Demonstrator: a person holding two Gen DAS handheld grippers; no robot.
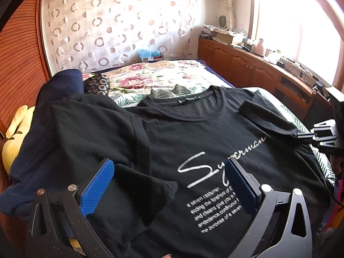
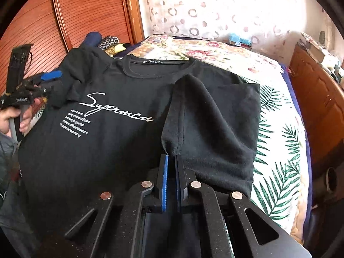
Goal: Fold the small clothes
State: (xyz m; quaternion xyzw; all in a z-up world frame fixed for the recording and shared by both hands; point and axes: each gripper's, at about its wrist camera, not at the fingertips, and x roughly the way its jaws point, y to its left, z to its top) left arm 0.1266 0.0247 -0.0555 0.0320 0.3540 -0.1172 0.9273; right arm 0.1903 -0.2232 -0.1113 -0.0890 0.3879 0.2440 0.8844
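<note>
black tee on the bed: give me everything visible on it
The black T-shirt lies front up on the floral bedspread, crew neck toward the curtain. Soft knit, white script print with small text lines below. Both sleeves are folded in over the body. The right gripper is shut on the hem of one sleeve; the left gripper is open above the other.

Daylight floods in from the window (image 1: 296, 28) at two o'clock in the left view, blown out white. The curtain (image 2: 215, 6) glows. Fisheye bending and black vignette ring the edges; the shirt (image 1: 193, 139) stays dark.
</note>
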